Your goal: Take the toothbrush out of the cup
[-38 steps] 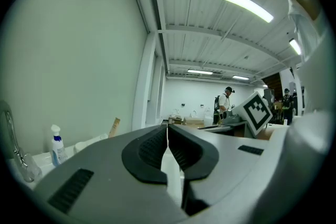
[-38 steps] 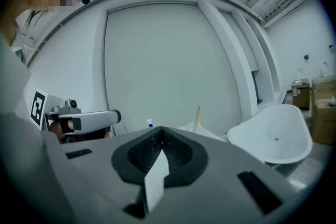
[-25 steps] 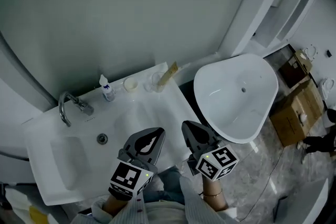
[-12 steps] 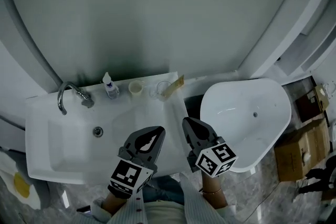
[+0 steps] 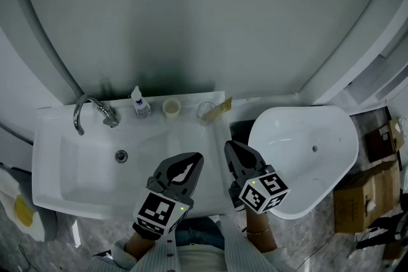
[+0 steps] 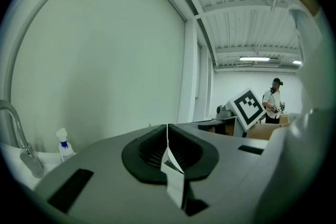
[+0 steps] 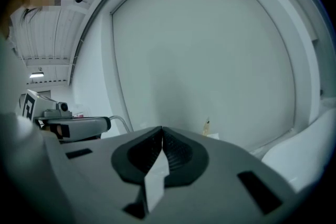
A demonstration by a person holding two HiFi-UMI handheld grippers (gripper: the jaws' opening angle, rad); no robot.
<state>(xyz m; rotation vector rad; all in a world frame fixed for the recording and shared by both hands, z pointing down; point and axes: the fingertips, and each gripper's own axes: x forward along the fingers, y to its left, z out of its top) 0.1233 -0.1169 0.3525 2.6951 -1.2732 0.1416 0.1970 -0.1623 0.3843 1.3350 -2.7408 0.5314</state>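
A toothbrush stands in a clear cup at the back edge of a white table. Its upper end leans out over the rim toward 2 o'clock in the head view. In the right gripper view the toothbrush shows only as a small pale stick against the wall.

Along the same back edge, at 9 o'clock of the clear cup, stand a small cup, then a bottle with a white top. Beyond them a curved chrome tap arches over the sink. The drain sits at 5 o'clock of the tap.

Both tools hang over the table's near edge, well apart from the clear cup. The left tool is at about 6 o'clock of it and the right tool at about 5 o'clock. Each tool is clenched, jaws pressed together with nothing between them, as each tool's own view shows. Both point toward the wall at 12 o'clock.

A white bathtub stands just beside the table at 3 o'clock. Cardboard boxes lie on the floor at the tub's 4 o'clock. In the left gripper view, a person stands far off at 3 o'clock.
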